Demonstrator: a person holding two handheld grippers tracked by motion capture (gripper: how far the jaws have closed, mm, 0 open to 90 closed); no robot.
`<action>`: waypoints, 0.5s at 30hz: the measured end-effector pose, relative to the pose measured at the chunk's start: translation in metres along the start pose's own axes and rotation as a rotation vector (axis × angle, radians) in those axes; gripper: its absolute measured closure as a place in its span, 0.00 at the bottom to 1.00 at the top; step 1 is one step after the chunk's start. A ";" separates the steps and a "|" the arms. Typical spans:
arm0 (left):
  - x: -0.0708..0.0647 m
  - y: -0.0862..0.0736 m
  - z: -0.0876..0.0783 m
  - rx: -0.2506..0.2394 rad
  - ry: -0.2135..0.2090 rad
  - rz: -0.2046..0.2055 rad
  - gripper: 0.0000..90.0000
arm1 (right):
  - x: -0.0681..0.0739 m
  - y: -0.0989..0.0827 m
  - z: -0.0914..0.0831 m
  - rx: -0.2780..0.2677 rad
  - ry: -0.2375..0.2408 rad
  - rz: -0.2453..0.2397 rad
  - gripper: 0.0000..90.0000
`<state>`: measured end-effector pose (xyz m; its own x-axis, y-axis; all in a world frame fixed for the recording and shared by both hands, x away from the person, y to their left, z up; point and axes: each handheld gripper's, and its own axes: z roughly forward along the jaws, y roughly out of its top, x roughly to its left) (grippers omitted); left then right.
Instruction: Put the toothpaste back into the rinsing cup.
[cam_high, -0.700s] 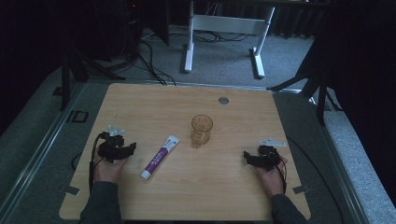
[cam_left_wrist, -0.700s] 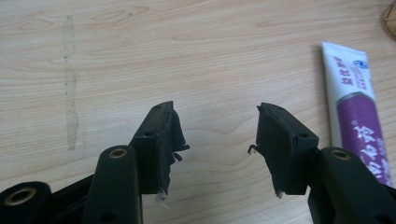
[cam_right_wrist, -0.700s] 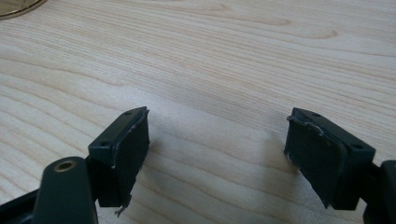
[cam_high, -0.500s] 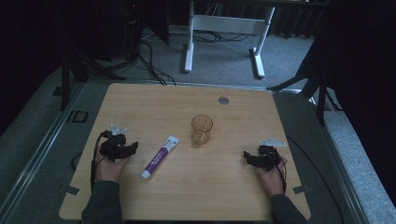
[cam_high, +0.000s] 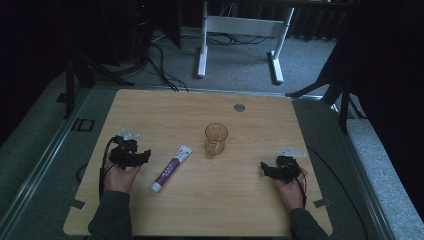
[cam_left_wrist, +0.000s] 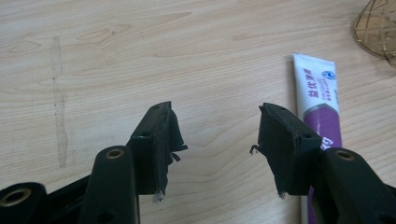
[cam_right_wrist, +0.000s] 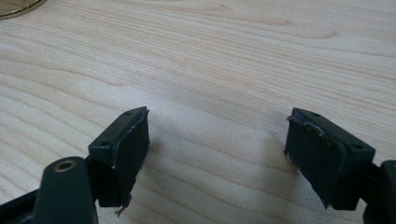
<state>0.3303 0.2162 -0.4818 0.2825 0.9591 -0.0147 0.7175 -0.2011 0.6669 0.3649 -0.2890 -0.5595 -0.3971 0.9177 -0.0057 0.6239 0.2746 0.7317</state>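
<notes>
1. High view: the toothpaste tube (cam_high: 172, 168) lies flat on the wooden table (cam_high: 200, 210), just beside my left gripper (cam_high: 142, 156) on its inner side, apart from the jaws, with its cap end pointing back toward me.
2. In the left gripper view the tube (cam_left_wrist: 320, 107) runs alongside my right-hand jaw, outside the gap, and its lower part is hidden behind that jaw.
3. My left gripper (cam_left_wrist: 215, 135) stands wide open with bare table between the pads; it holds nothing.
4. The amber glass cup (cam_high: 216, 139) stands upright beyond the tube, farther from my left gripper and about midway between my two hands.
5. My right gripper (cam_high: 267, 169) rests well apart from both things, off at the other side of the table.
6. In the right gripper view its jaws (cam_right_wrist: 217, 154) are spread wide over bare wood, gripping nothing.
</notes>
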 end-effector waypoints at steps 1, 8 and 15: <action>0.000 0.000 0.000 0.000 0.000 0.000 0.50 | 0.000 0.000 0.000 0.000 0.000 0.000 0.24; -0.006 0.008 -0.003 0.022 -0.002 0.025 0.50 | 0.000 0.000 0.000 0.000 0.000 0.000 0.24; -0.012 0.015 -0.003 0.046 0.002 0.029 0.48 | 0.000 0.000 0.000 0.001 0.000 0.001 0.24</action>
<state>0.3358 0.2025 -0.4695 0.3026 0.9531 0.0052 0.7379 -0.2377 0.6317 0.3649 -0.2889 -0.5594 -0.3962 0.9181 -0.0048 0.6250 0.2736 0.7311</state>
